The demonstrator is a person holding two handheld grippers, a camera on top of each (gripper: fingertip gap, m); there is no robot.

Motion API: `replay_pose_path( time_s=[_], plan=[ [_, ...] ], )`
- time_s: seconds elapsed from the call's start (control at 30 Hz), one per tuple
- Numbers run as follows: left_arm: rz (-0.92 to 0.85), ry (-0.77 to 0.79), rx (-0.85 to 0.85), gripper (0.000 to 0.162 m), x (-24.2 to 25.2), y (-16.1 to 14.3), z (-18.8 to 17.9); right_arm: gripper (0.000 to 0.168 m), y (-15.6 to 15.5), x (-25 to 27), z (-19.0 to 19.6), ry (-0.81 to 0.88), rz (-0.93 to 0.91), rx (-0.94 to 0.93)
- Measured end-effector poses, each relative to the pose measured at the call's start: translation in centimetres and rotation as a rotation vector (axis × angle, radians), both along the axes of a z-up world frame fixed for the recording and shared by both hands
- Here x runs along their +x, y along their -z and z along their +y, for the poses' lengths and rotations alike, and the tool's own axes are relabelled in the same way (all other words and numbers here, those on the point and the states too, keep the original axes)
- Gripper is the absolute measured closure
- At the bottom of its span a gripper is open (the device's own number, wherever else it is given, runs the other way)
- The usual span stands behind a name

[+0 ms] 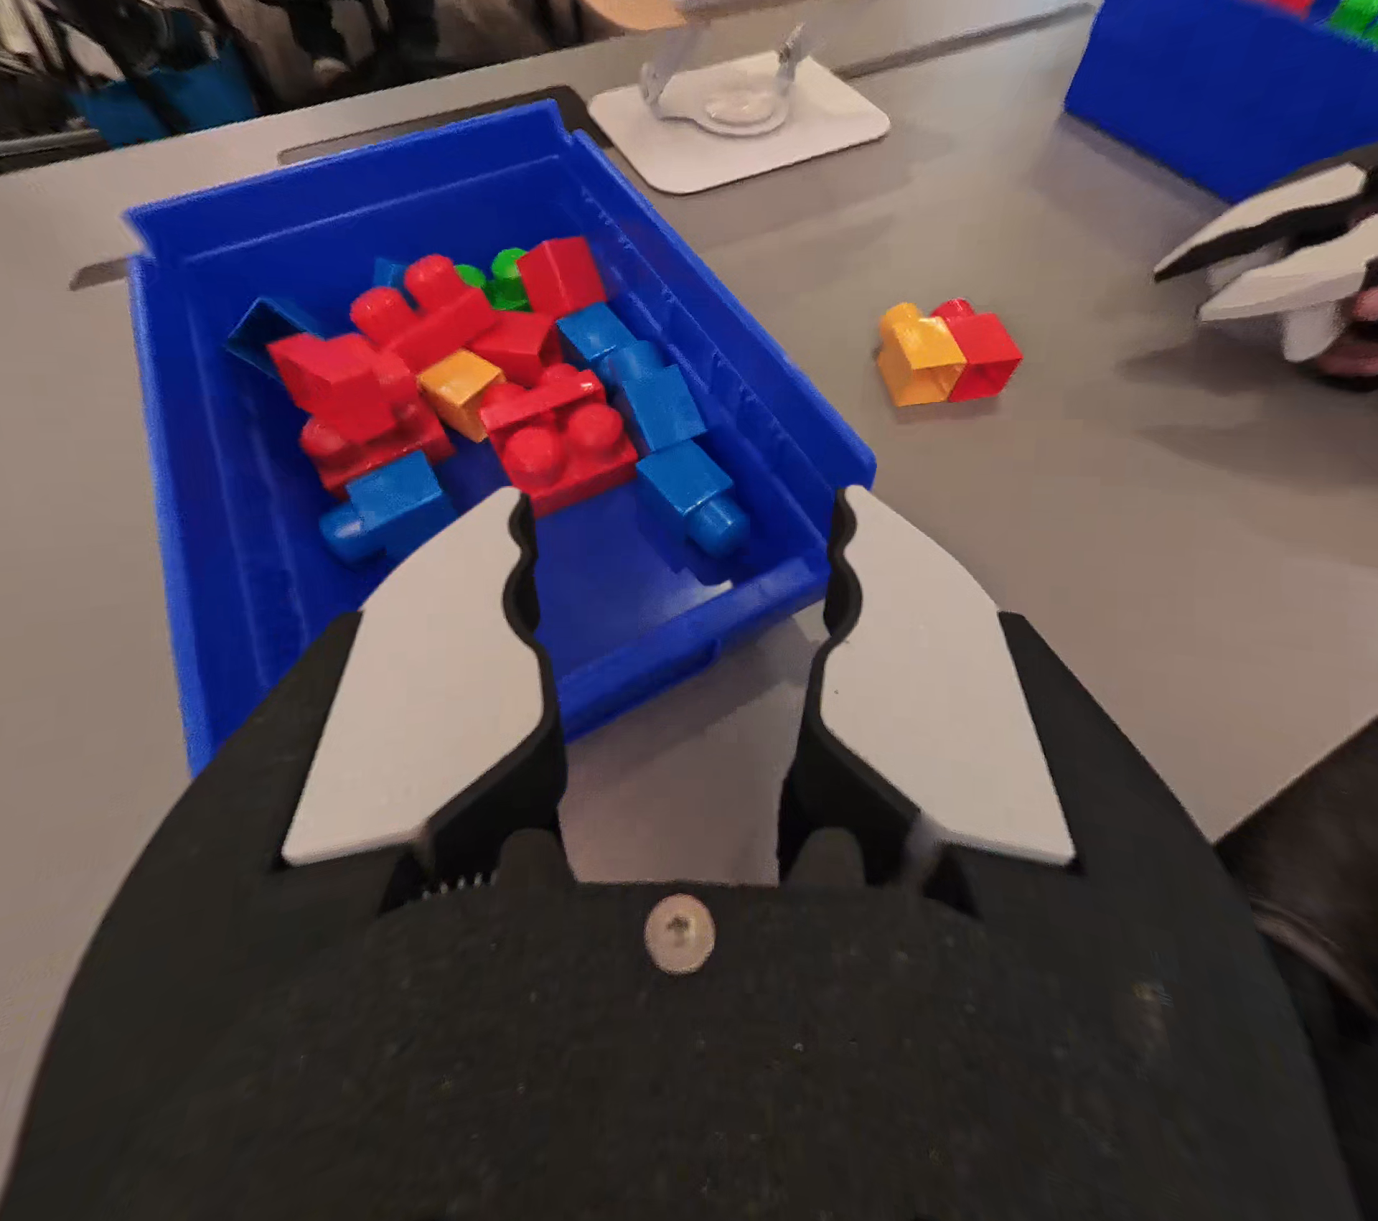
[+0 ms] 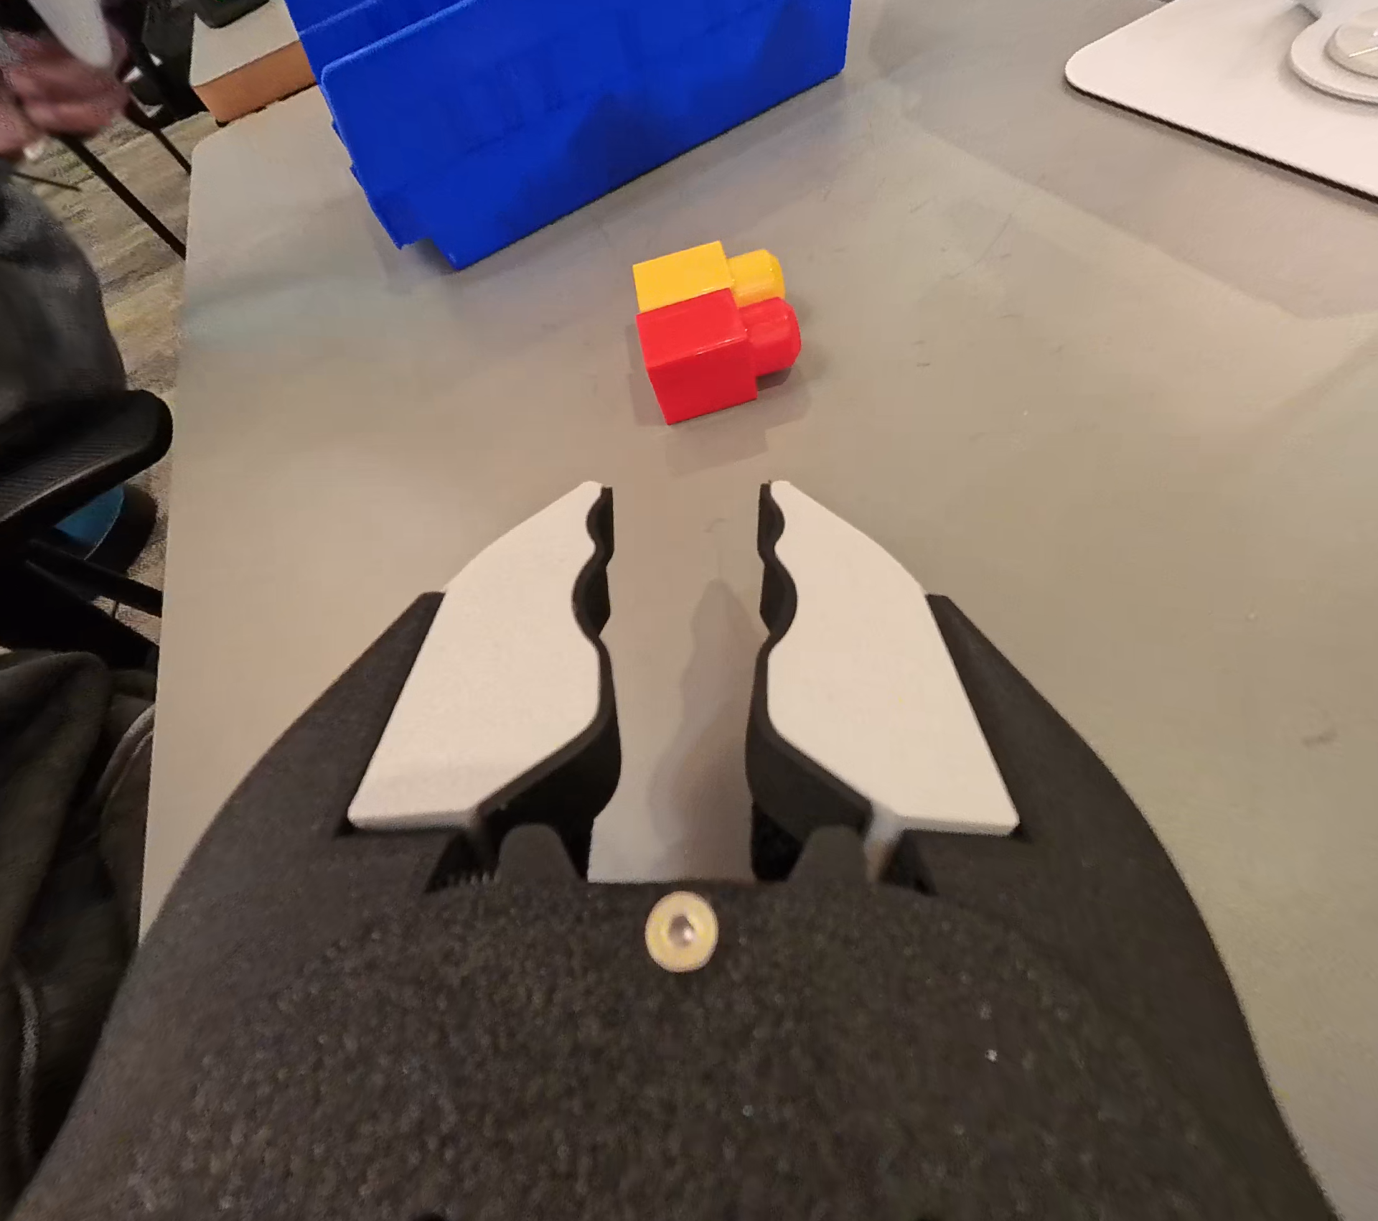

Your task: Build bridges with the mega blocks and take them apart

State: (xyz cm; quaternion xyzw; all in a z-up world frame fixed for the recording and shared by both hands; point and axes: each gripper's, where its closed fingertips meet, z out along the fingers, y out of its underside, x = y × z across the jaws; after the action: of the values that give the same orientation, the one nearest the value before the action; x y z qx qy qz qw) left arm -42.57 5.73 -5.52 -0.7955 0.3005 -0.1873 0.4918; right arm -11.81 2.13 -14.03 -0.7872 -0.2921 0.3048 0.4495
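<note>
A yellow block (image 2: 680, 274) and a red block (image 2: 701, 365) lie on their sides, side by side, on the grey table (image 2: 1044, 514). They also show in the left wrist view, yellow (image 1: 919, 357) and red (image 1: 983, 356). My left gripper (image 1: 682, 503) is open and empty above the near end of a blue bin (image 1: 224, 439) holding several red, blue, green and yellow blocks. My right gripper (image 2: 686, 492) is open and empty, a short way in front of the red block. It shows in the left wrist view at the right edge (image 1: 1223, 290).
A second blue bin (image 1: 1208, 89) with red and green blocks stands at the far right. A white stand base (image 1: 746, 134) carries a board at the back. The first bin (image 2: 596, 66) stands behind the two blocks. A chair (image 2: 67, 462) is beside the table's left edge. One gripper's finger ends stand about 35 cm off the other's.
</note>
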Motion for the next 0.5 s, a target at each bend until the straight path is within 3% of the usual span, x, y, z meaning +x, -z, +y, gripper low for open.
replay_pose_path(
  time_s=[0.1, 0.23, 0.37, 0.5],
  plan=[
    [-0.014, -0.033, 0.015, 0.090, -1.0, 0.8, -1.1, 0.131, 0.1, 0.1, 0.3, 0.011, 0.008, -0.006],
    [0.092, -0.095, -0.058, 0.089, -2.0, 2.0, -0.3, 0.132, 0.2, 0.3, 0.5, 0.023, 0.012, -0.018],
    [0.179, -0.203, -0.087, 0.092, -2.2, 1.6, 2.9, 0.132, 0.4, 0.2, 0.4, 0.022, -0.002, -0.017],
    [0.360, -0.190, -0.015, 0.089, -1.7, 0.7, 7.2, 0.132, 0.4, 0.1, 0.3, 0.019, -0.015, -0.005]
  ],
)
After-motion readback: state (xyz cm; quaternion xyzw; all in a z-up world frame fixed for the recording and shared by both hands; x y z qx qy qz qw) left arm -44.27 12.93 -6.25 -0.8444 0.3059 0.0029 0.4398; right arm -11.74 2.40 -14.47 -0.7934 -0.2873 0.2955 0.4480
